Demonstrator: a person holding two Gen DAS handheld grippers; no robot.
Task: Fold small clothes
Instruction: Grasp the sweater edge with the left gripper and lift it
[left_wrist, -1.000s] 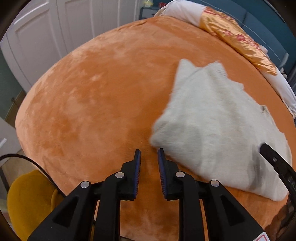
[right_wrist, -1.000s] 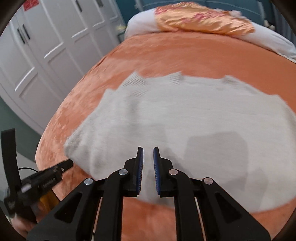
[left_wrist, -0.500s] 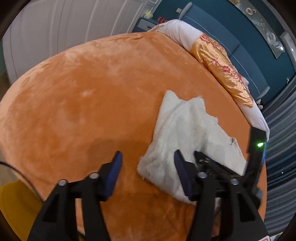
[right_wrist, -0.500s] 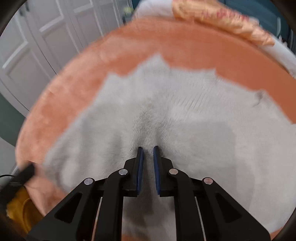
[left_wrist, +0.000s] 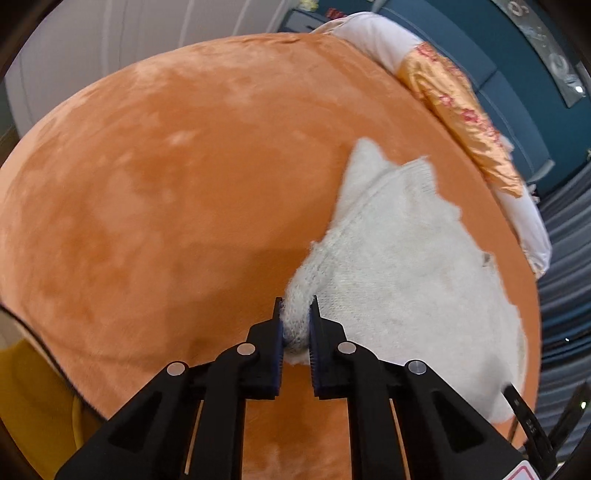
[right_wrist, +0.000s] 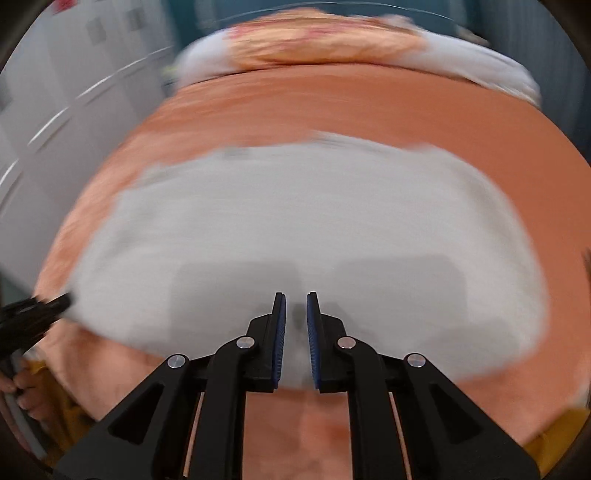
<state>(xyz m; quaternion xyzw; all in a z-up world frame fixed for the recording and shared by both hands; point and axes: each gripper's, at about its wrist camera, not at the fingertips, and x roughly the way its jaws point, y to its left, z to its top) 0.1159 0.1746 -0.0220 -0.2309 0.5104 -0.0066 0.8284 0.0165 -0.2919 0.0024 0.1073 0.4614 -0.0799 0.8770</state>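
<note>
A small white knitted garment lies spread on the orange bed cover. My left gripper is shut on the garment's near left corner, with white knit bunched between the blue pads. In the right wrist view, which is blurred by motion, the same garment fills the middle. My right gripper is shut with a narrow gap, above the garment's near edge, and grips nothing that I can see. The left gripper's black tip shows at the garment's left corner.
A gold and white pillow lies at the bed's far edge. White wardrobe doors stand to the left. A yellow chair sits below the bed's near left edge. Blue curtains hang on the right.
My left gripper opened wide, moved onto the garment's near left corner and shut on it. My right gripper pulled back from the middle of the garment to its near edge.
</note>
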